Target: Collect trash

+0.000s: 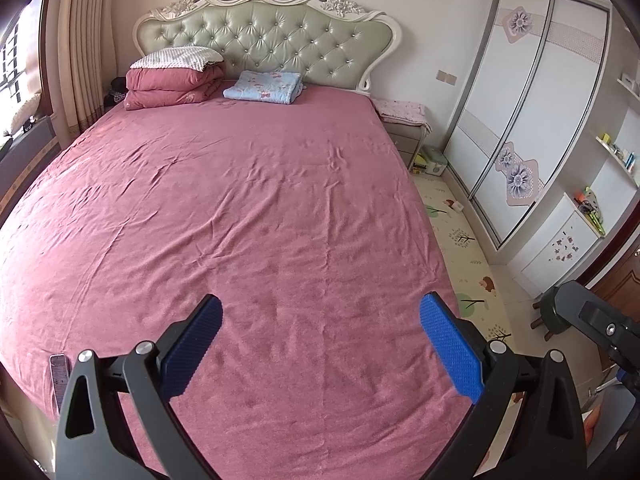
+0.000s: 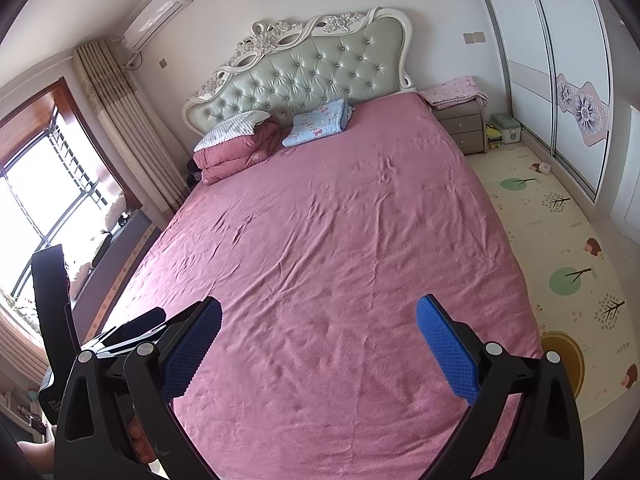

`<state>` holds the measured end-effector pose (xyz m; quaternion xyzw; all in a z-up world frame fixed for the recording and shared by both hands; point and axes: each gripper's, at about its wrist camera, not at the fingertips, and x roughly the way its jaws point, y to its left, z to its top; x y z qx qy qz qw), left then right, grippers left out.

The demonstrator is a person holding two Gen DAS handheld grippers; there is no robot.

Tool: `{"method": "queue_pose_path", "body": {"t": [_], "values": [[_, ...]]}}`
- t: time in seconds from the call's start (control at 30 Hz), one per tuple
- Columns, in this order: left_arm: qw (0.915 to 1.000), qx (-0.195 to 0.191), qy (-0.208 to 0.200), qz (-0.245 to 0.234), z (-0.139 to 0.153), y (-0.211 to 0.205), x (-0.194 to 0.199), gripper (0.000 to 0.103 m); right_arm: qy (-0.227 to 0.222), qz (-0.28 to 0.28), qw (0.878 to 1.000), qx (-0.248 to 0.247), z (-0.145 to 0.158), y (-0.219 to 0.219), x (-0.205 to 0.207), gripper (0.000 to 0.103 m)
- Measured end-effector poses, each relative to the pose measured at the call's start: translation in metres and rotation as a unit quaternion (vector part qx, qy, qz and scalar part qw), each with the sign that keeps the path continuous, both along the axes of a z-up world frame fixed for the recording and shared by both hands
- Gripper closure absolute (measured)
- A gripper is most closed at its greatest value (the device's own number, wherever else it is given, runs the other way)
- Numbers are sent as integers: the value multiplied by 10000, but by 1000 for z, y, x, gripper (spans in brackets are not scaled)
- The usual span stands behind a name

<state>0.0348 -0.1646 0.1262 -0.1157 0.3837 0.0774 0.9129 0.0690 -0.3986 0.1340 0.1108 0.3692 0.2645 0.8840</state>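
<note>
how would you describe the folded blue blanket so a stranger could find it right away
Start at the tufted green headboard at the far end of the bed. On the pink sheet just below it lie two folded bundles; the blue blanket is the flatter one nearer the nightstand. It is pale blue with small pink prints, while its neighbour is a thick pink quilt.

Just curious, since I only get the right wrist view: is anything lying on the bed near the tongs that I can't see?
Observer: Yes. The left wrist view shows a slim remote-like device on the near left corner of the bed.
Operator: Anything on the floor beside it?
Observer: A dark round stool stands to the right of the bed's foot.
Operator: And along the right wall?
Observer: Open shelves with small colourful items sit just past the wardrobe.
</note>
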Motion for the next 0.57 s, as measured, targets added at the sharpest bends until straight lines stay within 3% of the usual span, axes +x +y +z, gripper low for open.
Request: {"method": "queue_pose_path", "body": {"t": [0.57], "values": [[9999, 46, -64, 66, 3, 1, -4, 4, -21, -30, 10000, 3, -4, 3, -8, 9]]}}
